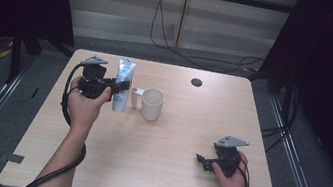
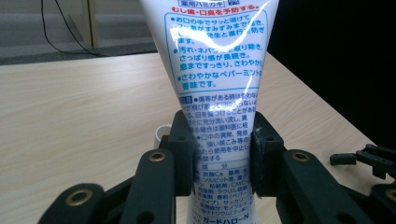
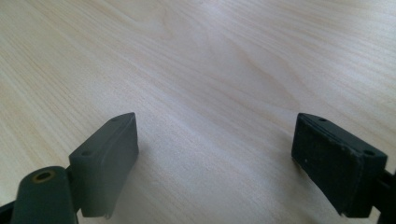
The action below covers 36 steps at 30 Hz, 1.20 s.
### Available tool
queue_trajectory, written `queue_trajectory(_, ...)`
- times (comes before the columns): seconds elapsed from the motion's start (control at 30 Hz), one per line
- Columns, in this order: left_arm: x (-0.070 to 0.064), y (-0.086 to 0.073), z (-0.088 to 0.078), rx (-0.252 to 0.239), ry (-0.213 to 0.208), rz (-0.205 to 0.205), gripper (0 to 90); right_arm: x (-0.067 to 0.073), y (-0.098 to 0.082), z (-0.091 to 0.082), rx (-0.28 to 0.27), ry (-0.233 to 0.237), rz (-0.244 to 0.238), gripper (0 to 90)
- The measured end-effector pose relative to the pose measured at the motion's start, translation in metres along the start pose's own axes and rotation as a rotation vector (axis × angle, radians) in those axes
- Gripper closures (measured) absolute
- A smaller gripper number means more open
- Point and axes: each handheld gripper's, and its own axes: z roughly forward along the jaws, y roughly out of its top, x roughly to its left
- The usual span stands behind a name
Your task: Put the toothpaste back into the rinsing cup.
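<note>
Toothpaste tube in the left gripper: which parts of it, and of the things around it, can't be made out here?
- Toothpaste tube: both ends cut off by the left gripper view's edges; its print is too small in the high view.
- Tube's cap: hidden by the left gripper in the high view.
- Cup: its inside is too small to see.
- Small white piece beside the cup: too small to identify.

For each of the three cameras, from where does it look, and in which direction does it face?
High view: above the person's side, looking forward and down on the table; shows both forearms, left gripper, right gripper, cup.
Left gripper view: rides the left gripper, looking along its jaws shut on the toothpaste tube.
Right gripper view: rides the right gripper, facing down at bare tabletop, jaws open.
Shared: high and left gripper views both show the tube.
</note>
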Motion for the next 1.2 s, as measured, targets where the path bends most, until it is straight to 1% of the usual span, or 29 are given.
queue_trajectory(0.07,-0.002,0.001,0.001,-0.007,0.000,0.000,67.6,0.000,0.000,0.000,0.000,0.000,0.001,14.0)
queue_trajectory(0.1,-0.002,0.002,0.002,-0.007,0.003,0.010,67.6,0.000,0.000,0.000,0.000,0.000,0.000,14.0)
queue_trajectory(0.13,-0.003,0.002,0.003,-0.006,0.003,0.008,67.6,0.000,0.000,0.000,0.000,0.000,0.001,14.0)
queue_trajectory(0.2,-0.004,0.003,0.006,-0.015,0.007,0.016,67.6,0.000,0.000,0.000,0.000,0.000,-0.001,14.0)
queue_trajectory(0.43,-0.007,0.008,0.012,-0.036,0.011,0.023,67.5,0.000,0.000,0.000,0.000,0.000,0.000,14.0)
queue_trajectory(0.63,-0.008,0.010,0.019,-0.041,0.005,0.021,67.4,0.000,0.000,0.000,0.000,0.000,-0.001,14.0)
queue_trajectory(0.73,-0.009,0.011,0.023,-0.042,0.013,0.026,67.5,0.000,0.000,0.000,0.000,0.000,-0.001,14.0)
queue_trajectory(0.8,-0.010,0.011,0.026,-0.045,0.006,0.017,67.5,0.000,0.000,0.000,0.000,0.000,0.000,14.0)
queue_trajectory(0.93,-0.011,0.013,0.031,-0.045,-0.006,0.016,67.4,0.000,0.000,0.000,0.000,0.000,0.000,14.1)
queue_trajectory(1.2,-0.017,0.019,0.039,-0.045,-0.013,0.036,67.4,0.000,0.000,0.000,0.000,0.000,0.000,14.1)
